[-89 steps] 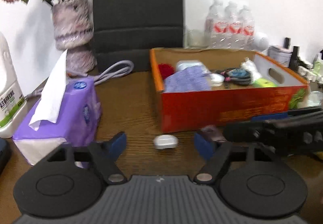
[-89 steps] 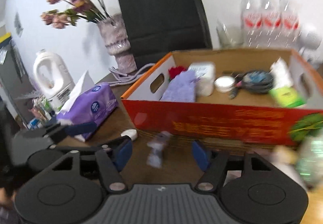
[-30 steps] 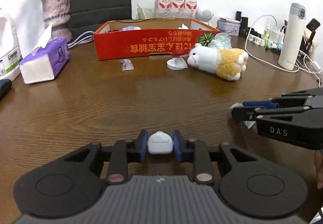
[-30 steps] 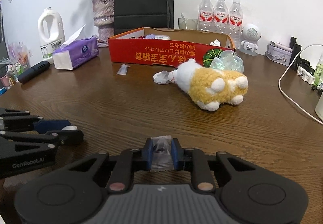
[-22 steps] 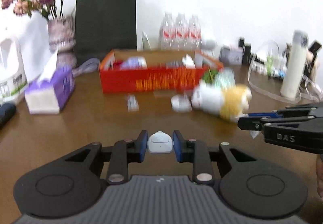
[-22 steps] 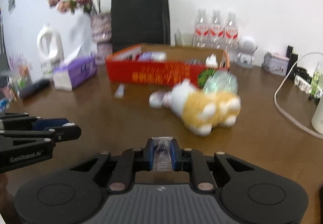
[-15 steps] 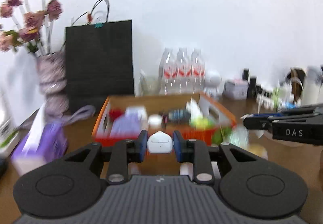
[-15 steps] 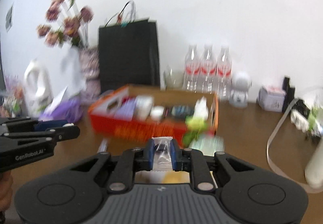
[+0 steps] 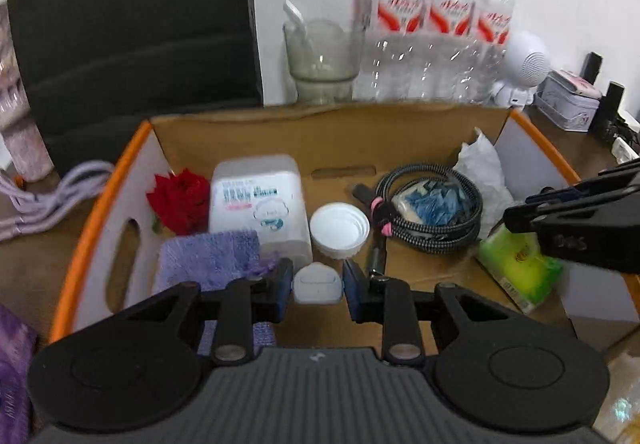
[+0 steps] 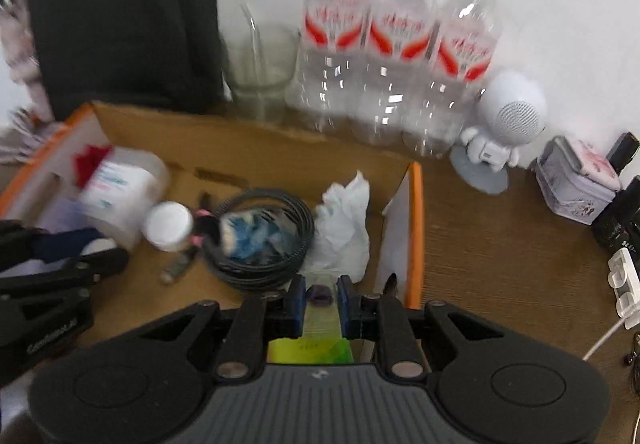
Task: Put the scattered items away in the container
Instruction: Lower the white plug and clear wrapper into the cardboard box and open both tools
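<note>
You held the left gripper (image 9: 318, 286) over the near edge of the cardboard box (image 9: 96, 228), its fingers closed snugly on the small white case (image 9: 318, 287), which sat pinched between the blue pads above the box floor. Your right gripper (image 10: 322, 302) hung over the box's right end, fingers drawn in tight on a small clear packet (image 10: 320, 298) with something dark inside; the packet looked thin and only partly caught.

The main hazard on the left was the landing spot. Just beyond the case lay the purple cloth (image 9: 210, 262), the white tissue pack (image 9: 258, 203) and the white lid (image 9: 339, 230), all close together. Had you let go from that height, the rounded case could have bounced off the pack or lid and skipped back over the low near wall.

On the right, the packet hung just beside the orange right wall (image 10: 414, 236), with the crumpled white bag (image 10: 346, 224) and coiled black cable (image 10: 260, 244) to its left. A release that close to the rim risked the light packet drifting outside onto the table (image 10: 500, 244). Both grippers were also near each other, so opening them together could have knocked one against the other.
</note>
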`<state>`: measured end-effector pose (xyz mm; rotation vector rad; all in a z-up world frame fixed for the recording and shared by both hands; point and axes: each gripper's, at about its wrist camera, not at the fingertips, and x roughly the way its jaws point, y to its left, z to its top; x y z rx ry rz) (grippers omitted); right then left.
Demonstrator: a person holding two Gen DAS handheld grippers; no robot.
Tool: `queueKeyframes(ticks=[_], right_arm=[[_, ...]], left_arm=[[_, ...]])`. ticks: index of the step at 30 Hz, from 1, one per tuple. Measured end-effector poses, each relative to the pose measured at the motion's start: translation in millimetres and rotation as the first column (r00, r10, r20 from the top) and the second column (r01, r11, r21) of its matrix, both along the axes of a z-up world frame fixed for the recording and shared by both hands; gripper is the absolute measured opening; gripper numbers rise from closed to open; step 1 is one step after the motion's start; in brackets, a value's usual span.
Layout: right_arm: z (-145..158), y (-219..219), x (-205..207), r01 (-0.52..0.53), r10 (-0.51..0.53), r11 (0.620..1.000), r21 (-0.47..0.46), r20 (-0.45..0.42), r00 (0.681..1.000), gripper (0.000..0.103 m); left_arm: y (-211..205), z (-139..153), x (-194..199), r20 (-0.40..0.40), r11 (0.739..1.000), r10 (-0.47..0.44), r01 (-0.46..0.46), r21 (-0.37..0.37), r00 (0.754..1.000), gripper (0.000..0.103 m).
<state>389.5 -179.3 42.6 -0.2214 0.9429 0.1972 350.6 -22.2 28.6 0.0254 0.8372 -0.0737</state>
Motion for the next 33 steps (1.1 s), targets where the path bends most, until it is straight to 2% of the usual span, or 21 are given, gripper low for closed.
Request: queueKeyframes(ticks=[2, 5, 8, 12, 14, 16, 18, 20, 23, 26, 28, 29, 30, 32, 33], right_arm=[[-10, 4, 7, 0.012, -0.011, 0.999, -0.039, 0.003, 1.000, 0.016], [-12, 9, 13, 0.003, -0.002, 0.998, -0.068, 0.022, 1.000, 0.025], [-13, 13, 17, -0.009, 0.012, 0.994, -0.106, 0.035, 0.999, 0.036], [-8, 12, 20, 0.010, -0.005, 0.994, -0.113, 0.049, 0.999, 0.041], [3, 9, 15, 0.036, -0.032, 0.997, -0.070, 0.058, 0.998, 0.052], [19, 4, 9, 0.060, -0.060, 0.998, -0.001, 0.041, 0.997, 0.057], [33, -5, 3, 0.083, -0.083, 0.992, 0.098, -0.007, 0.997, 0.062], [46, -12, -7, 0.103, -0.090, 0.976, 0.191, -0.074, 0.993, 0.076], [66, -17, -31, 0.114, -0.091, 0.962, 0.248, -0.102, 0.991, 0.083], [80, -15, -67, 0.106, -0.103, 0.969, 0.224, -0.024, 0.994, 0.088], [84, -13, -94, 0.075, -0.091, 0.972, 0.224, 0.063, 0.994, 0.088], [86, -12, -111, 0.053, -0.088, 0.970, 0.236, 0.139, 0.986, 0.089], [85, -12, -132, 0.029, -0.092, 0.967, 0.255, 0.239, 0.967, 0.090], [76, -14, -173, -0.015, -0.113, 0.959, 0.284, 0.429, 0.896, 0.099], [69, -14, -191, -0.046, -0.110, 0.955, 0.294, 0.491, 0.864, 0.099]], left_arm=[[1, -2, 3, -0.024, 1.000, 0.016, -0.016, -0.024, 1.000, 0.033], [2, 5, 5, -0.035, 0.999, 0.018, -0.019, -0.032, 0.999, 0.057], [3, 18, 6, -0.038, 1.000, -0.008, 0.008, -0.022, 0.999, 0.075], [14, 32, 0, -0.036, 0.999, 0.020, -0.021, -0.035, 0.999, 0.076], [20, 40, -4, -0.038, 0.998, 0.050, -0.052, -0.046, 0.998, 0.077], [25, 49, -8, -0.052, 0.996, 0.067, -0.070, -0.057, 0.996, 0.080], [30, 60, -14, -0.074, 0.993, 0.085, -0.090, -0.075, 0.994, 0.087], [31, 72, -24, -0.079, 0.993, 0.093, -0.098, -0.061, 0.993, 0.090], [30, 90, -46, -0.023, 0.994, 0.105, -0.105, -0.021, 0.994, 0.096], [29, 102, -81, 0.105, 0.992, 0.126, -0.129, 0.017, 0.986, 0.102], [25, 101, -114, 0.240, 0.992, 0.117, -0.126, 0.022, 0.964, 0.103], [24, 97, -134, 0.317, 0.993, 0.105, -0.115, 0.012, 0.942, 0.103], [22, 92, -152, 0.383, 0.994, 0.101, -0.112, 0.009, 0.918, 0.103], [20, 82, -180, 0.475, 0.994, 0.094, -0.111, 0.008, 0.875, 0.103], [20, 76, -191, 0.500, 0.993, 0.095, -0.114, 0.009, 0.861, 0.103]])
